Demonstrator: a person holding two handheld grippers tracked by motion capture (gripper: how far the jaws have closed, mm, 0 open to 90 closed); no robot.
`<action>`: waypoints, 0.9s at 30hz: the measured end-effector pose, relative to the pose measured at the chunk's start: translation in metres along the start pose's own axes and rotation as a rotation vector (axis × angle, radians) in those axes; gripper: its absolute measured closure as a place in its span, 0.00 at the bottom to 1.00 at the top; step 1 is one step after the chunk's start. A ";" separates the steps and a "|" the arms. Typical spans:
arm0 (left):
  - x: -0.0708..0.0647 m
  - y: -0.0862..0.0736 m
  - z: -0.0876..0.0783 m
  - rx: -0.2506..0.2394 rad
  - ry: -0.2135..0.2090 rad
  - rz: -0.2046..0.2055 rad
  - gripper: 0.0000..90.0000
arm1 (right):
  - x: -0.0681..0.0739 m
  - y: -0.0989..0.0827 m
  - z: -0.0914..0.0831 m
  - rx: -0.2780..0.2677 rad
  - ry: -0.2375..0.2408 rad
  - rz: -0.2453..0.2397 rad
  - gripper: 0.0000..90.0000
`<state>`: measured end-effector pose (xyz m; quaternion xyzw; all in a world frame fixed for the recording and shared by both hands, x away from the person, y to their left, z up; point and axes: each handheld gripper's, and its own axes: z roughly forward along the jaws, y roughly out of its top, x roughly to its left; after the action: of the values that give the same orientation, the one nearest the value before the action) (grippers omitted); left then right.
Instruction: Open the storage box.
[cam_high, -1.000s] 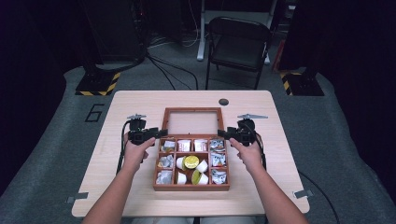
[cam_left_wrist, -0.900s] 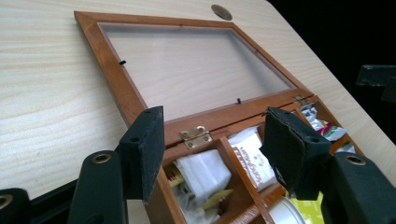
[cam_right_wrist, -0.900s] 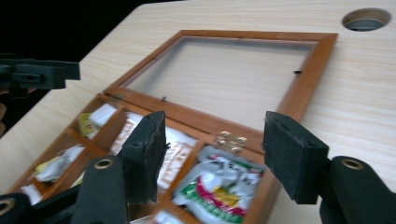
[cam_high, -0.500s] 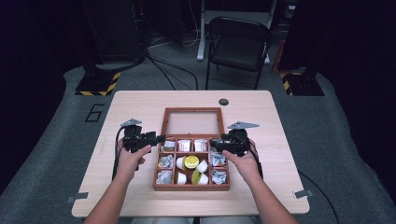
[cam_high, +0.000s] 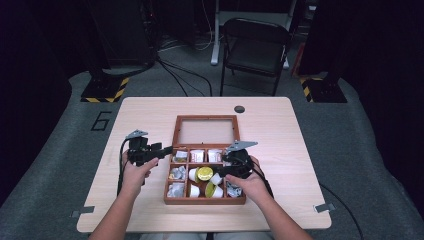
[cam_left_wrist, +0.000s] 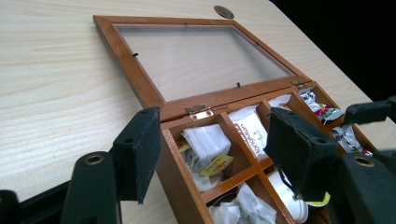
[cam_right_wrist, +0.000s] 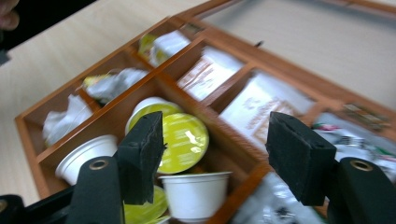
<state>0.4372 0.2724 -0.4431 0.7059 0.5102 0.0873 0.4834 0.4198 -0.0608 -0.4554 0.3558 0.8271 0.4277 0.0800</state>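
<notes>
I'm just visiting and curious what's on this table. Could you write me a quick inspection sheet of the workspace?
Surface: pale wooden table, small dark round cap near far edge.
Job's things: wooden compartment box, glass lid laid open; holds tea bags, white cups, yellow-lidded pods.
Clutter: nothing seen.
Grippers: left gripper open at box's left edge; right gripper open over the cups; neither holds anything.
Cables: black cable trails from left gripper.
Surroundings: folding chair, grey floor.
</notes>
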 end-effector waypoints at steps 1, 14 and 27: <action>0.000 0.000 0.000 -0.003 -0.001 -0.005 0.38 | 0.002 0.000 0.003 0.010 0.007 -0.012 0.39; -0.001 -0.004 -0.009 -0.022 -0.004 -0.029 0.35 | 0.018 -0.003 0.025 0.089 0.035 -0.077 0.65; 0.001 -0.007 -0.015 -0.023 0.002 -0.040 0.36 | 0.020 -0.002 0.034 0.141 0.027 -0.030 0.42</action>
<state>0.4241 0.2824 -0.4409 0.6900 0.5235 0.0842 0.4927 0.4190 -0.0260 -0.4744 0.3421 0.8615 0.3719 0.0498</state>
